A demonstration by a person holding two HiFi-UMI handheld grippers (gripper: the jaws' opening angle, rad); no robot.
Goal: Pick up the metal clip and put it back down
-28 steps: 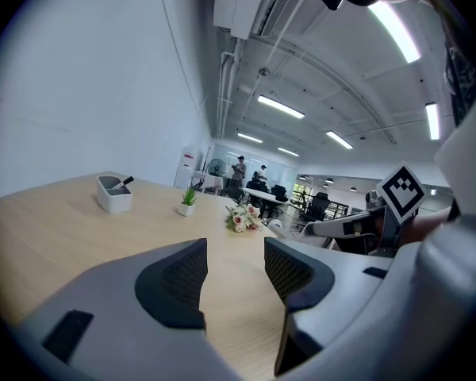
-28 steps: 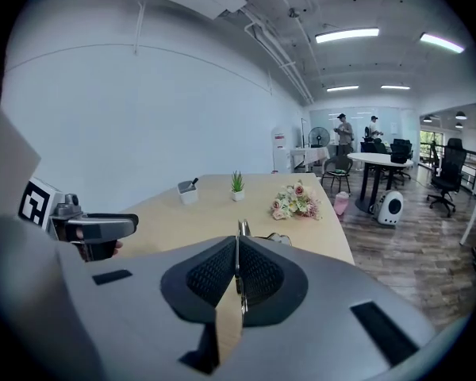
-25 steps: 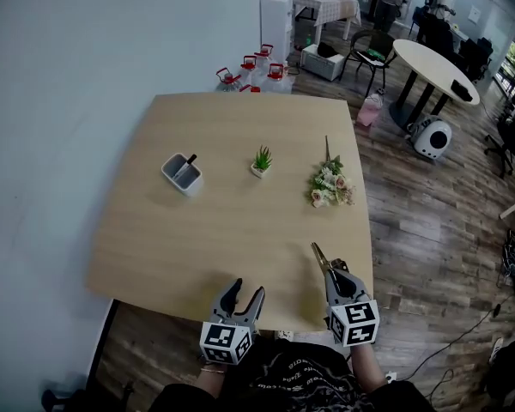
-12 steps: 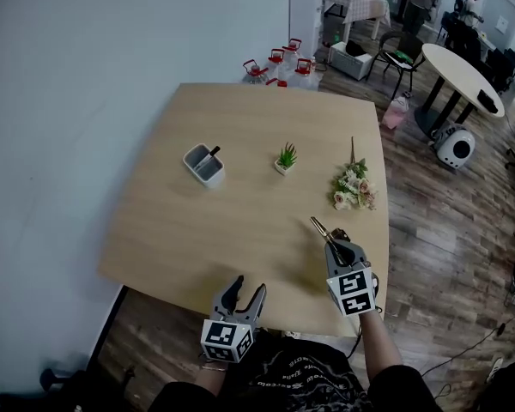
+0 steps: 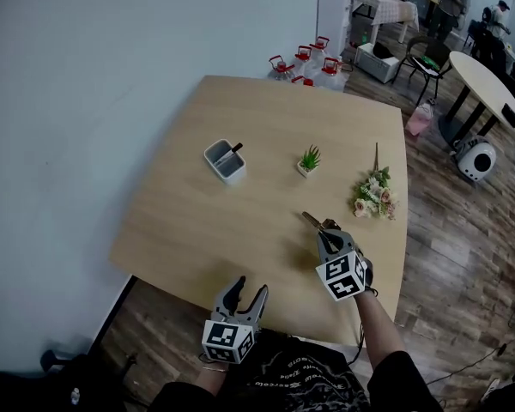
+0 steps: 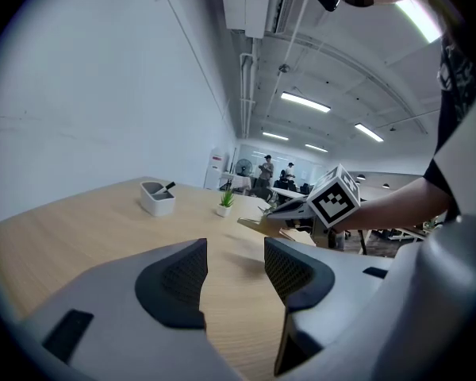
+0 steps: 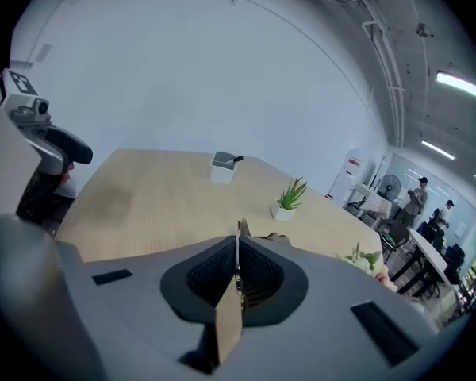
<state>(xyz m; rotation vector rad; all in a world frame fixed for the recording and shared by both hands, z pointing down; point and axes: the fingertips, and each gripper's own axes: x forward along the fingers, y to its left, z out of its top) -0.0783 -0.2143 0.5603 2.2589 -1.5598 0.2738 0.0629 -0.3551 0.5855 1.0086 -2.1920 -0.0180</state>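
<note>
By the near edge of the table (image 5: 197, 230), on my left, the left gripper (image 5: 245, 291) hangs with its jaws parted and nothing between them. Farther back on the left side of the table stands a white holder (image 5: 225, 160), and to its right a small potted plant (image 5: 308, 160). Right of centre I have the right gripper (image 5: 324, 232) clamped tight on the metal clip (image 5: 312, 221). The flat strip is pinched between the pads and pokes out past the tips toward the far left, above the wood. I cannot tell whether its tip touches the tabletop. Near the right edge lies a bunch of flowers (image 5: 375, 194).
</note>
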